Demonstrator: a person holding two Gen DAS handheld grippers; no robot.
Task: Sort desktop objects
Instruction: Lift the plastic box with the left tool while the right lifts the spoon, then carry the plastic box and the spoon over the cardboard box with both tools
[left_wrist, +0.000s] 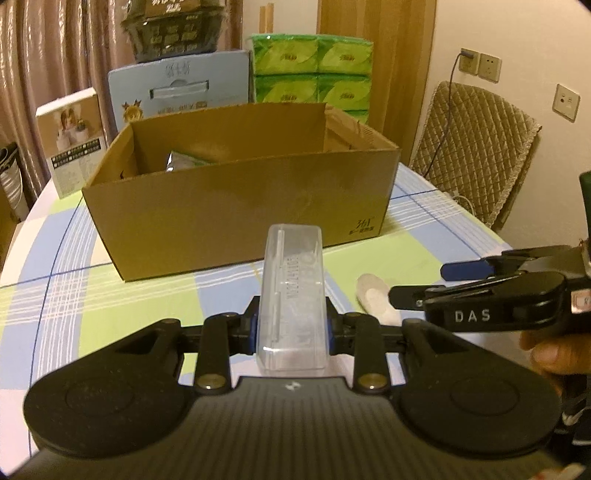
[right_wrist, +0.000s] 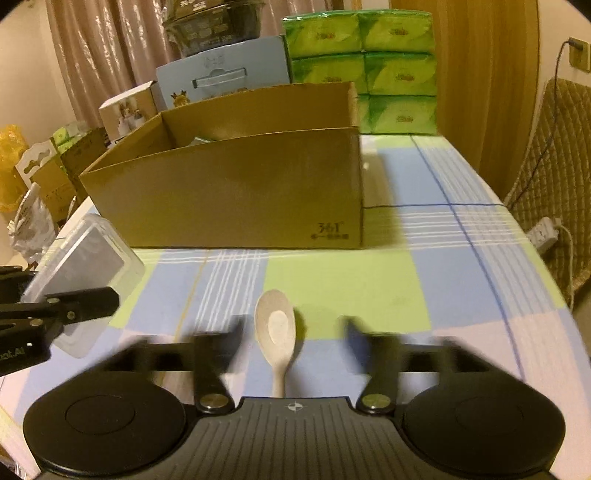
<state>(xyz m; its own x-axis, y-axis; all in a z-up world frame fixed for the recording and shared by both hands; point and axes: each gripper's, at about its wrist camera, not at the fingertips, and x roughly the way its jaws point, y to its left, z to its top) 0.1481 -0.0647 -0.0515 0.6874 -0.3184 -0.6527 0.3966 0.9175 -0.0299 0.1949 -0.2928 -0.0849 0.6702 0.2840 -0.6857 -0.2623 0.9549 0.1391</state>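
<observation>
My left gripper (left_wrist: 291, 328) is shut on a clear plastic case (left_wrist: 291, 295) and holds it above the checked tablecloth, in front of the open cardboard box (left_wrist: 240, 206). The case also shows at the left of the right wrist view (right_wrist: 81, 266), held by the left gripper (right_wrist: 66, 317). My right gripper (right_wrist: 293, 336) is open, its blurred fingers on either side of a pale spoon (right_wrist: 276, 328) that lies on the table. In the left wrist view the spoon (left_wrist: 375, 297) lies just left of the right gripper (left_wrist: 428, 286). A green packet (left_wrist: 184, 160) lies inside the box.
Behind the box (right_wrist: 229, 192) stand green tissue packs (left_wrist: 314, 74), a light blue carton (left_wrist: 181, 88) and a white product box (left_wrist: 72, 140). A padded chair (left_wrist: 476, 147) stands right of the table. Boxes and bags (right_wrist: 44, 177) crowd the floor at the left.
</observation>
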